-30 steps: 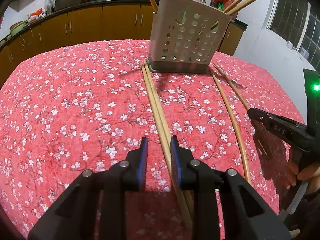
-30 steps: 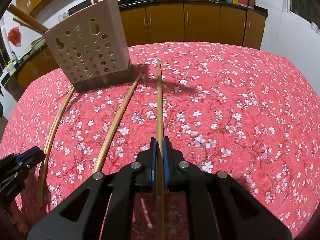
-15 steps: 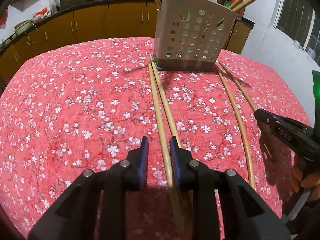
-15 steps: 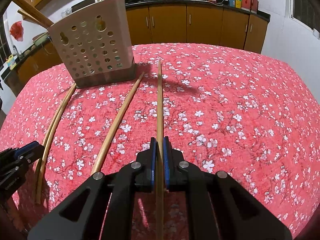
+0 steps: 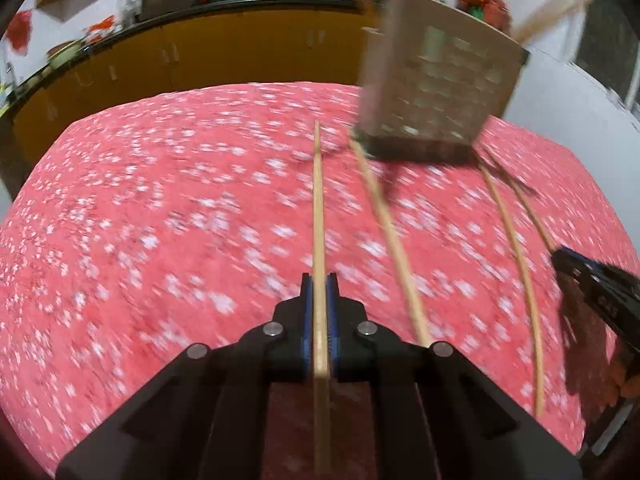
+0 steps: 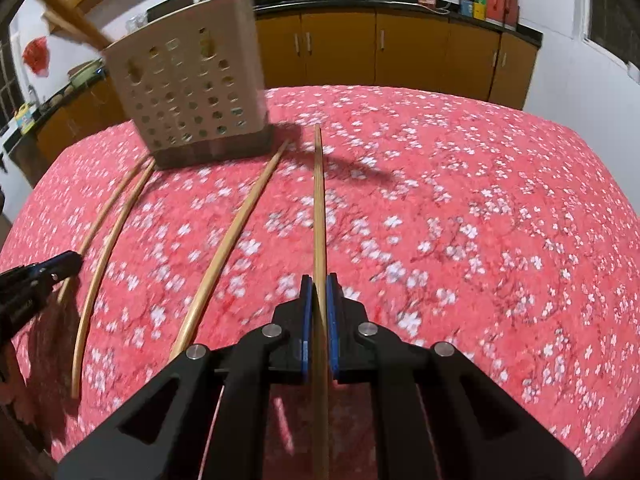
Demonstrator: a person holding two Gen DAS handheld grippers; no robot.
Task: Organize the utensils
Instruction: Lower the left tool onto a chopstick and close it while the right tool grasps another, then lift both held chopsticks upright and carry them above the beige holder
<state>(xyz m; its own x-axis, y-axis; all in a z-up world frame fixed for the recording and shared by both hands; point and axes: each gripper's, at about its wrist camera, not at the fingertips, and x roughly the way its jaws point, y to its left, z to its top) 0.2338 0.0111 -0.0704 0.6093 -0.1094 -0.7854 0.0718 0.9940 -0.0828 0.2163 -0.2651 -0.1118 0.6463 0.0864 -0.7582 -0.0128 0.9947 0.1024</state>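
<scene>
Here both grippers, left and right, have fingers clamped on a chopstick each, pointing toward the holder near the table's far edge; the right half lies open.

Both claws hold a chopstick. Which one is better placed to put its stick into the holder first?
Probably right. The right claw grips its chopstick, whose shadow lies apart on the cloth, so it seems lifted, tip near the holder. The left claw has a blurred view, harder to judge.
</scene>
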